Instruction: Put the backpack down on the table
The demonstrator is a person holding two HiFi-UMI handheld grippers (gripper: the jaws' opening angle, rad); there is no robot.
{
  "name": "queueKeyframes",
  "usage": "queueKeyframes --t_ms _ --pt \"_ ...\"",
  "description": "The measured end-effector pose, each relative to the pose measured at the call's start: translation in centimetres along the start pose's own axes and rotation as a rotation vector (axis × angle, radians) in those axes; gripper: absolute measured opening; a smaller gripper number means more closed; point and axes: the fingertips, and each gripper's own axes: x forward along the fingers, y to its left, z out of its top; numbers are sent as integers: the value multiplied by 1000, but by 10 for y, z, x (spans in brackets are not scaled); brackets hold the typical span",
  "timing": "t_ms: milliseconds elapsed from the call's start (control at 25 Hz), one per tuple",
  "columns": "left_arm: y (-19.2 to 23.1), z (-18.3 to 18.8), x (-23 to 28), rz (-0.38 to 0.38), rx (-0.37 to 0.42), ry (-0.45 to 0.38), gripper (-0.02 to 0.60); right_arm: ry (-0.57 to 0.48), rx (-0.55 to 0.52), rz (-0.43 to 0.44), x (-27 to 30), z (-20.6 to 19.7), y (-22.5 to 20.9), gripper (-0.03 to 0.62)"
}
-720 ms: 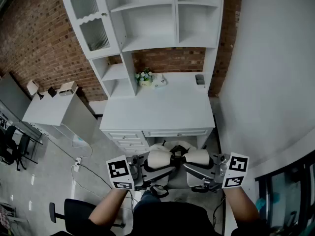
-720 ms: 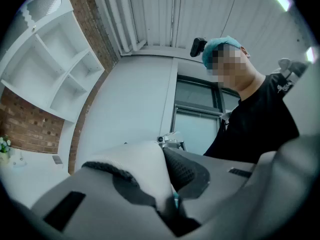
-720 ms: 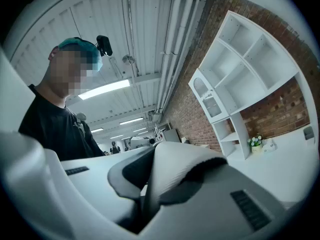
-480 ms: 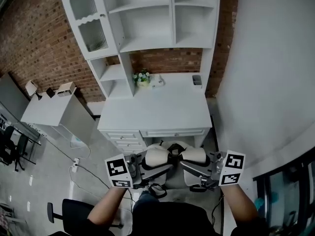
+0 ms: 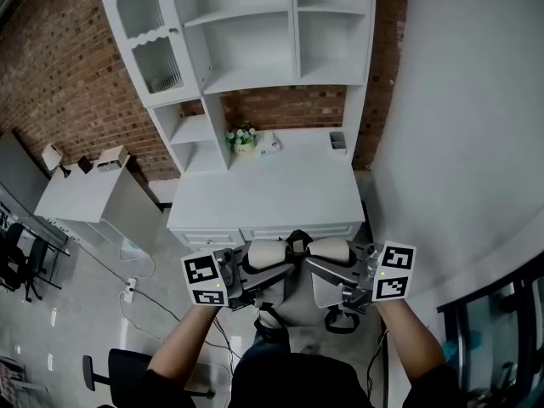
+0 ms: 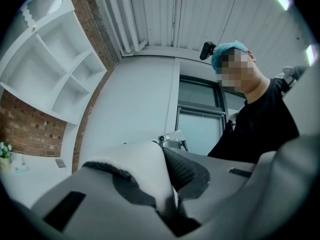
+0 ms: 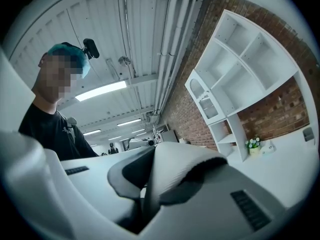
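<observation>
While the left gripper [image 5: 248, 272] is clenched on one padded strap [image 6: 145, 174] and the right gripper [image 5: 330, 270] on the other strap [image 7: 175, 179], the backpack [image 5: 297, 300] hangs just off the desk's [image 5: 272, 198] front edge. At its back edge a pot [image 5: 243, 139] holds white flowers; the small box [image 5: 338, 140] hides its contents.

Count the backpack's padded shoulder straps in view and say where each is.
2. The left strap is clamped in the left gripper, the right strap in the right gripper, both in front of the desk. The rest of the backpack hangs below, mostly hidden.
</observation>
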Motion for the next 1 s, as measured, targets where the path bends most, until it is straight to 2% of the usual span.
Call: queueKeyframes --t_ms 240,520,1000 --pt "33 4 -1 2 35 13 55 -2 2 -30 11 9 -34 44" --pt "83 17 -12 -18 34 33 54 -12 -5 -65 36 27 -79 44" --pt "171 62 -22 -46 68 39 55 -54 -18 -107 74 80 -155 44"
